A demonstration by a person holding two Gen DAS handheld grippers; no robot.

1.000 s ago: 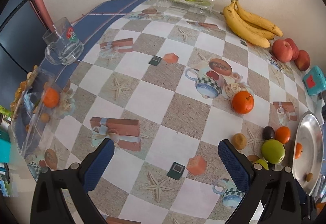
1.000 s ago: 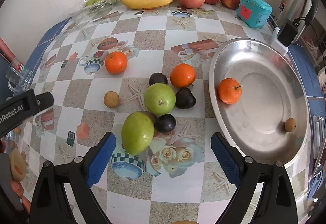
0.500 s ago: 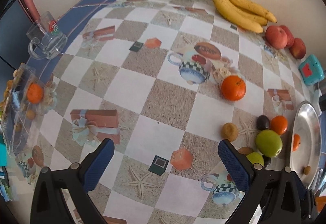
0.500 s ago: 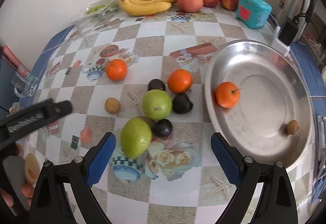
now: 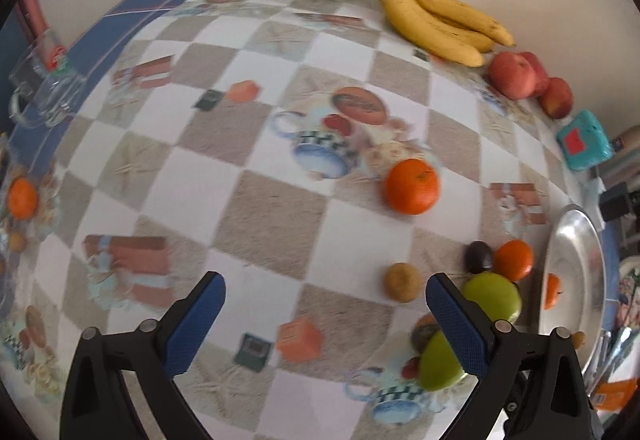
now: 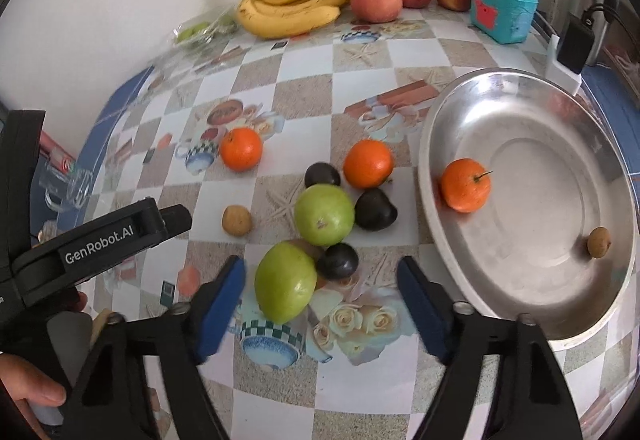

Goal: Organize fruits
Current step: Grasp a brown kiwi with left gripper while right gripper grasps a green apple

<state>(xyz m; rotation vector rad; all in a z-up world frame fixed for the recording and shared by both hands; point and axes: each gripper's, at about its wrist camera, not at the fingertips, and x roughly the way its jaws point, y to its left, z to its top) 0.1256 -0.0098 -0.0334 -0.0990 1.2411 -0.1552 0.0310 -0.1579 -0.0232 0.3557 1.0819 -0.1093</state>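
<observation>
Right gripper (image 6: pixel 320 296): jaws wide, empty, above the near green fruit (image 6: pixel 285 288) and dark plum (image 6: pixel 337 260). Left gripper (image 5: pixel 325 314): jaws wide, empty; small brown fruit (image 5: pixel 402 282) just ahead-right. Steel tray (image 6: pixel 560 316): holds one orange (image 6: pixel 465 190).

Teal box (image 6: pixel 503 8) far ahead of the right fingers, against the wall. Black charger (image 6: pixel 575 45) in a white stand just right of it. Clear glass mug (image 5: pixel 44 95) far ahead-left of the left fingers, on the blue cloth border (image 5: pixel 132 19).
</observation>
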